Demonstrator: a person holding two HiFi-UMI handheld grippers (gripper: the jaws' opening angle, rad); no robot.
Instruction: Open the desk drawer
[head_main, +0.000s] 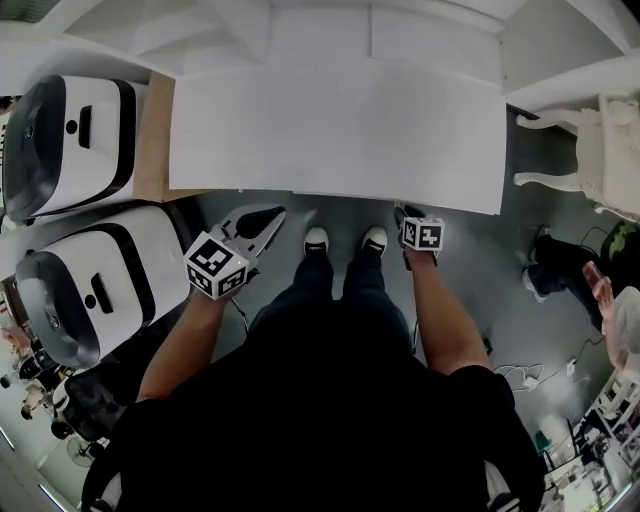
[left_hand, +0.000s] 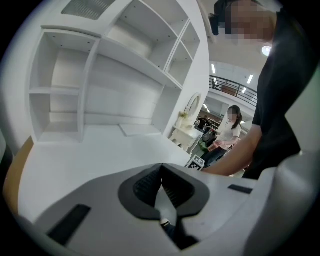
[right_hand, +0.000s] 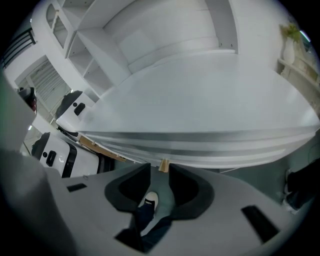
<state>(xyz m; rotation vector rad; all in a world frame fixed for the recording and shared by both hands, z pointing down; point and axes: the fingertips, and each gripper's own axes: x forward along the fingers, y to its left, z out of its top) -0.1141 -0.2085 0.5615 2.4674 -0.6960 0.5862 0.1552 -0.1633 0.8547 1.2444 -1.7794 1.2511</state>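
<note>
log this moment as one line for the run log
right tongs: open, tan drawer knob between tips, not gripped | left tongs: shut, empty, near front edge of desk

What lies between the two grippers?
The person's white shoes, on grey floor, between left gripper and right gripper; the head view shows it.

Indoor hall, showroom type: white desk (head_main: 335, 130) centre; shelf hutch (left_hand: 100, 75) upper left; machines (head_main: 70, 140) left; railed mezzanine (left_hand: 232, 90) right.

desk top (head_main: 340, 130): white, matt, smooth | left claw pads (left_hand: 148, 184): black, ribbed | machines (head_main: 120, 265): glossy white plastic
</note>
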